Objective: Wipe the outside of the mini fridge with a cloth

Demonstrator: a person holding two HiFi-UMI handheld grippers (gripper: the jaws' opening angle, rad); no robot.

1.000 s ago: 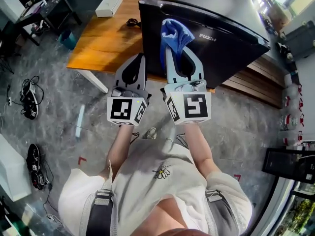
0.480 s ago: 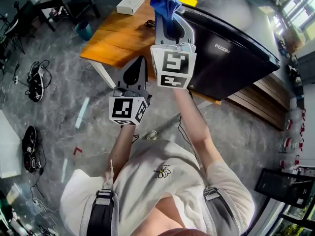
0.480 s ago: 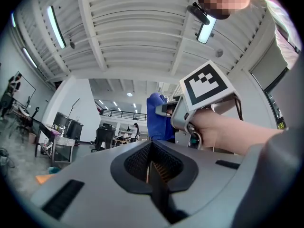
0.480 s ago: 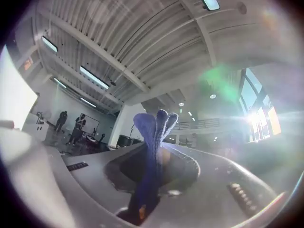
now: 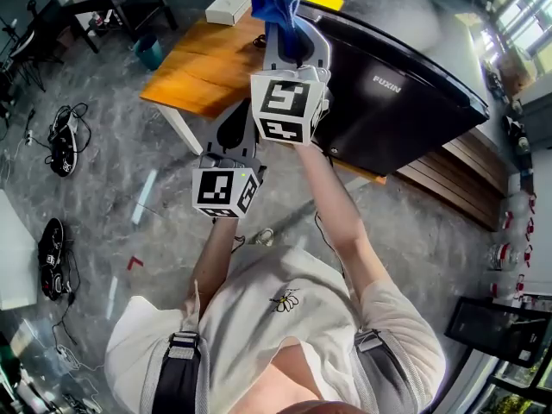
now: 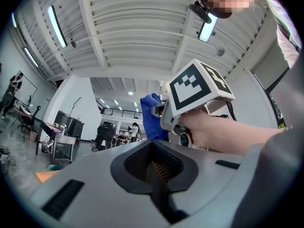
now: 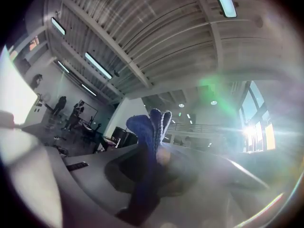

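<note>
The wiping is not in contact at this moment, and how much of the black mini fridge [image 5: 405, 102] is already clean cannot be read from its glossy shell, so I judge most of the job as still open. The fridge stands on the wooden table [image 5: 194, 67], its broad dark face turned toward the person. The right tongs [image 5: 289, 31] are clamped on the blue cloth [image 5: 272, 1], which bunches out past their tips. The right gripper view shows the cloth squeezed between the two jaws, with only ceiling and hall behind it. These tongs are held high on an outstretched arm and tilted upward. In the head view the cloth sits over the fridge's top left corner, and by my reading it is in the air, not pressed on a surface. The left tongs [image 6: 152, 148] are drawn fully together with nothing between them, kept lower and close to the body, just beside the right arm and also angled up. They play no part in the wipe for now. To go on, the cloth needs to be brought down onto a fridge wall.
</note>
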